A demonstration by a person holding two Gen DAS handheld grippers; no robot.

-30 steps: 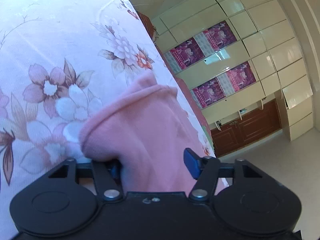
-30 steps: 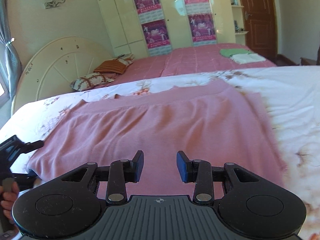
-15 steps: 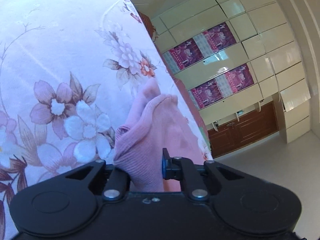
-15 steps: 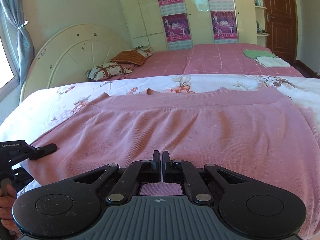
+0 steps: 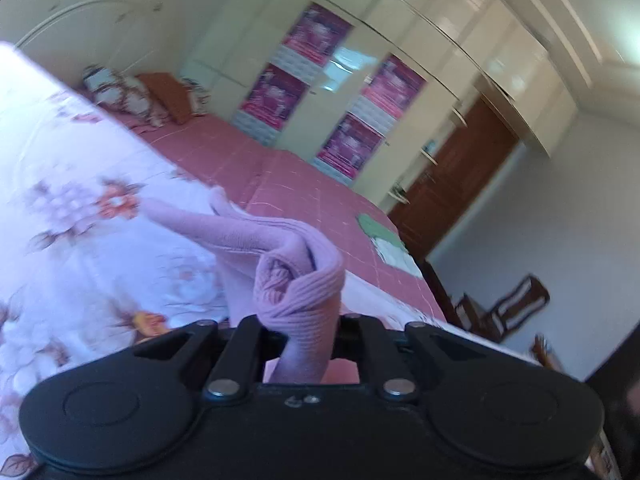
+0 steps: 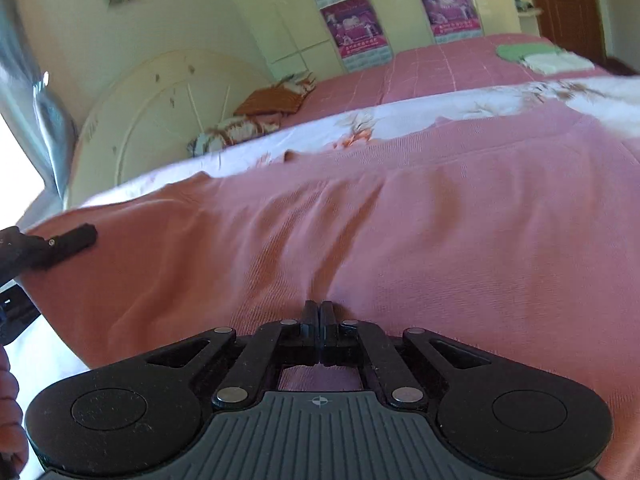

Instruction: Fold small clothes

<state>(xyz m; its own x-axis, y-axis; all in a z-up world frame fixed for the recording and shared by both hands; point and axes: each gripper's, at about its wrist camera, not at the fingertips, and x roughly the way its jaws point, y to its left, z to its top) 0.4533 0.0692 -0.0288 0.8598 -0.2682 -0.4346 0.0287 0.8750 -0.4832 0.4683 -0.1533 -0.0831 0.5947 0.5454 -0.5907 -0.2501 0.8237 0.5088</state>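
Note:
A pink knit garment [image 6: 400,220] lies spread on the floral bedsheet [image 6: 400,116]. My right gripper [image 6: 320,316] is shut on its near hem, the jaws pressed together with cloth pinched between them. My left gripper [image 5: 304,328] is shut on a bunched ribbed corner of the same pink garment [image 5: 296,280] and holds it lifted above the sheet [image 5: 80,220]. The left gripper also shows in the right wrist view [image 6: 60,244] at the garment's left edge.
A second bed with a pink checked cover [image 5: 304,192] stands behind, with pillows [image 6: 256,116] at its cream headboard [image 6: 160,112]. Folded green and white cloths [image 6: 540,56] lie on it. Cream wardrobes with posters [image 5: 320,80] and a brown door [image 5: 452,184] lie beyond.
Both grippers closed on the garment. The left gripper lifted its corner and swung up, so its view now takes in the room. The right gripper pulled the hem, wrinkling the cloth.

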